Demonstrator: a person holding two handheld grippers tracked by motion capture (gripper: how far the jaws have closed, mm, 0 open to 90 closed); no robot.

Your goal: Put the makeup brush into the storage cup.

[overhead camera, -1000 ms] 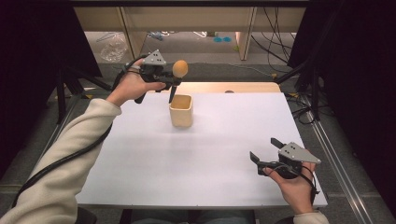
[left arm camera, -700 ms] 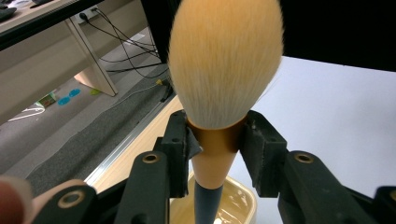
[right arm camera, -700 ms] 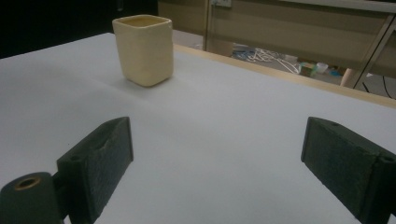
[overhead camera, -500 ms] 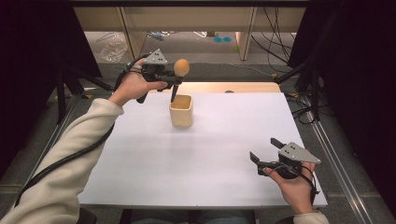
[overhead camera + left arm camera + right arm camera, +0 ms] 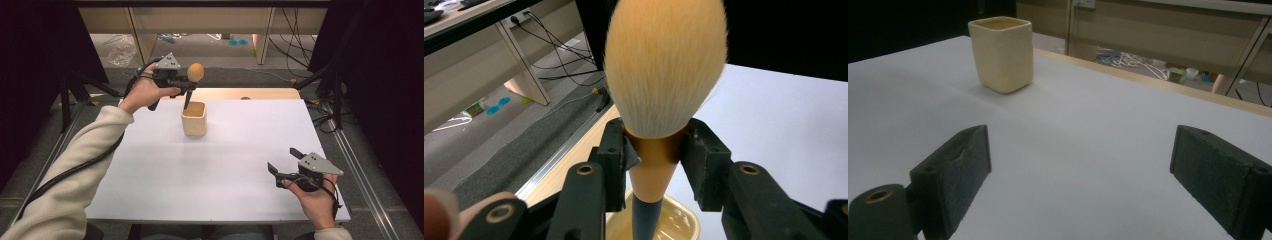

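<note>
The left tool is clenched on a brush, held above the far left part of the white table. In the left gripper view its two black jaws press from either side on the tan collar just under the brush head, and the fluffy orange-tan bristles stand up above them. The dark handle runs down from the grip toward the cup, a cream, square-sided cup standing upright on the table directly below the tool. In the high view the handle's lower end reaches the cup's mouth; whether it touches the inside cannot be told. The left hand holds the tool from the left, a pale sleeve running back to the near left corner.

The right tool sits at the near right of the table, well apart from the cup, in the right hand. Its jaws are spread wide with nothing between them; the right gripper view shows bare table between the two pads and the cup far off to the left.

In the left gripper view only a piece of the cup's rim and glossy inside shows, the rest cut off by the jaws and the bottom edge. The handle's tip is hidden there. A blurred fingertip intrudes at the near left corner.
</note>
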